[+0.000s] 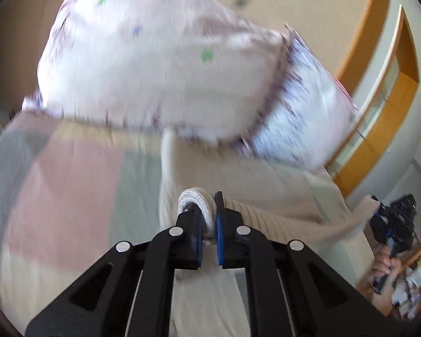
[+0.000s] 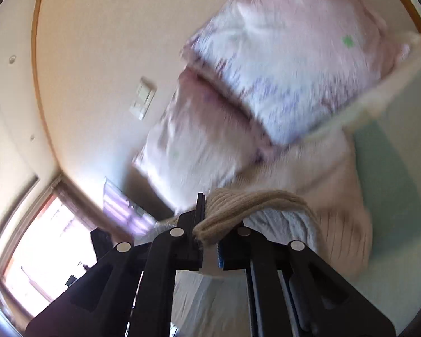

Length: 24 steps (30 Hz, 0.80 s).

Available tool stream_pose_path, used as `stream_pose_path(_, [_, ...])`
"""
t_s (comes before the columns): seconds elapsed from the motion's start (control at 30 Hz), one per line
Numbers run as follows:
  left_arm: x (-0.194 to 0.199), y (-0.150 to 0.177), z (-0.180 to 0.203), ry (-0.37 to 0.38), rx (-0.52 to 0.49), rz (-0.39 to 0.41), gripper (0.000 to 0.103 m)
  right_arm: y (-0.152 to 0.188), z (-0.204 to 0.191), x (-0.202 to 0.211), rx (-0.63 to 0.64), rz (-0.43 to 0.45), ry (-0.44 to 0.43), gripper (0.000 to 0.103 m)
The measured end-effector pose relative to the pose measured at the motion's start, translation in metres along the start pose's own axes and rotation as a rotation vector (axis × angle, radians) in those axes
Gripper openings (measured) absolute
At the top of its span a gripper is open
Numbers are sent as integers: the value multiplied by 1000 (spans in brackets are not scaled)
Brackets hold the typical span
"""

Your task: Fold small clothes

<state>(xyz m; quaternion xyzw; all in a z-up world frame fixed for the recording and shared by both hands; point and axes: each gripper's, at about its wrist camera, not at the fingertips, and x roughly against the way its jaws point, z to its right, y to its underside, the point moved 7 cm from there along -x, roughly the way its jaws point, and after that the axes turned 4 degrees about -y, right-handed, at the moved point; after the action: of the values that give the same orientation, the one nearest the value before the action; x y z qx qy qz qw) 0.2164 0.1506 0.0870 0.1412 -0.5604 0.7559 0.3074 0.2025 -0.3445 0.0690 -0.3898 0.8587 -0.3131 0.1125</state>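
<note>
Stretching between both claws, the beige knit garment (image 1: 266, 196) runs left-right.

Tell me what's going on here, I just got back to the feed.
A person is working on a bed with a gripper in each hand, folding a beige ribbed knit garment. The left gripper has its jaws shut on a rolled cuff or edge of it. The right gripper is shut on another bunched edge of the knit. Pale pink patterned pillows lie beyond, over a pastel patchwork bedspread. Both views are motion-blurred.
</note>
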Motion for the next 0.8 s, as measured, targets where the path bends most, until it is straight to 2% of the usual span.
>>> stream_pose_path(0.1, [-64,-49,6,-61,-34,7,7,-45,35,-41,-28,48,72,7])
stream_pose_path(0.13, [-81,-55,8,-77,-46,-1,7,-52,47,-52,-41,46,92,7])
stream_pose_path(0.2, [-136,-61,8,-126,-70,-64,8,-57,91,-100,-92,-9,212,8])
stream_pose_path(0.23, [-151,-59,3,-139,-55,-97,12,-56,119,-120,-125,-59,313,17])
stream_pose_path(0.3, [-172,-52,-12,-121,22,-166,17,-53,149,-130,-164,-103,414,33])
stream_pose_path(0.33, [-170,-50,-20,-116,51,-161,37,-54,153,-127,-169,-91,412,54])
stream_pose_path(0.37, [-161,-49,-29,-123,59,-125,64,-57,152,-118,-156,-47,380,71])
stream_pose_path(0.4, [-153,-49,-33,-120,57,-99,72,-60,149,-109,-128,2,358,96])
stream_pose_path(0.43, [-146,-45,-38,-99,56,-95,76,-63,145,-94,-81,74,338,99])
stream_pose_path(0.47, [-142,-40,-42,-75,67,-116,76,-64,143,-88,-60,96,331,99])
stream_pose_path(0.57, [-146,-22,-50,-6,110,-203,74,-67,141,-83,-35,67,312,99])
stream_pose_path(0.7, [-168,11,-51,65,197,-348,58,-65,140,-78,-15,52,316,99])
stream_pose_path(0.73, [-173,17,-51,83,226,-364,53,-62,139,-74,-20,47,311,99])
stream_pose_path(0.8, [-174,18,-53,95,274,-333,50,-69,138,-82,-34,38,304,99])
